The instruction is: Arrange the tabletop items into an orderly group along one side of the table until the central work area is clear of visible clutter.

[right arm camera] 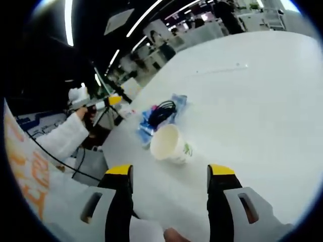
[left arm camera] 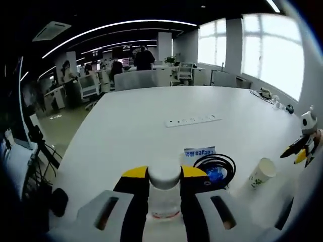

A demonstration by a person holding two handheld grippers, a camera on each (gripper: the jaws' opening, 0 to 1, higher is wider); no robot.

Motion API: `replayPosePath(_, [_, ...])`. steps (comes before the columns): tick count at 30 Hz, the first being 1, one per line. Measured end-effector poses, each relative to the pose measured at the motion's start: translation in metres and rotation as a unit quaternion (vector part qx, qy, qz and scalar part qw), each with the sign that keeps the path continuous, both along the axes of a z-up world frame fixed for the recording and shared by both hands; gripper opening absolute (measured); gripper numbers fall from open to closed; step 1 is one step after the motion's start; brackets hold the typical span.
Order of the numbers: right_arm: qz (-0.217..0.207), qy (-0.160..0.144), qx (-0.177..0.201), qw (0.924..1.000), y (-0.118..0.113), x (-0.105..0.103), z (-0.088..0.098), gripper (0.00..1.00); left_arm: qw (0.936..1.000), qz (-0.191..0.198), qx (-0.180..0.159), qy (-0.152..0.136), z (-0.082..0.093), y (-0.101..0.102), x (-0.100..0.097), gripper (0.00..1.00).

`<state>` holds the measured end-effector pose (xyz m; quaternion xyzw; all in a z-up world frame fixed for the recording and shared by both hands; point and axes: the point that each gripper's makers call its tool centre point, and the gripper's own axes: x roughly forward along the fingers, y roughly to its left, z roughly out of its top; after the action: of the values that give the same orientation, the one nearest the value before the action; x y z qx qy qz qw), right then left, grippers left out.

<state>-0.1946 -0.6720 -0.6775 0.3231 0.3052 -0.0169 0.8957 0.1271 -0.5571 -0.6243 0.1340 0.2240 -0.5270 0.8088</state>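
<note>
My left gripper [left arm camera: 164,172] is shut on a clear plastic bottle [left arm camera: 164,200] with a white cap, held upright between the yellow-tipped jaws at the table's near edge. Just right of it lies a blue packet [left arm camera: 200,153] with a coiled black cable [left arm camera: 216,166] on top. A paper cup [left arm camera: 262,172] lies on its side further right. In the right gripper view my right gripper [right arm camera: 170,171] stands open a little short of that cup [right arm camera: 169,143], whose mouth faces me. Behind it sit the packet and cable [right arm camera: 160,114].
The white table [left arm camera: 151,116] stretches far ahead, with a white power strip [left arm camera: 193,120] lying across its middle. A person's white sleeve [right arm camera: 63,138] holds the left gripper [right arm camera: 112,101] off the table's edge. Office desks and chairs stand beyond.
</note>
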Motion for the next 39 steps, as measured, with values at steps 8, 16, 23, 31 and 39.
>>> replayPosePath(8, [0.013,0.004,0.0,0.9999,0.009,-0.002,-0.003,0.58,0.9993,0.01,-0.035,0.007,-0.001,0.014,0.0,0.21])
replayPosePath(16, [0.028,0.0,0.001,0.9996,0.016,0.001,-0.002,0.58,0.9982,0.024,-0.043,0.033,0.0,0.008,-0.004,0.31])
replayPosePath(23, [0.022,0.001,-0.001,0.9998,0.014,-0.003,-0.001,0.58,0.9964,0.062,-0.05,0.028,0.0,0.008,0.002,0.48])
replayPosePath(31, [0.01,-0.006,-0.004,0.9999,0.01,-0.005,0.004,0.58,0.9969,0.057,-0.054,0.004,-0.001,0.004,0.002,0.23])
replayPosePath(39, [0.007,-0.007,-0.005,0.9999,0.011,-0.006,0.003,0.57,0.9972,0.053,-0.052,0.004,0.002,0.005,0.013,0.21])
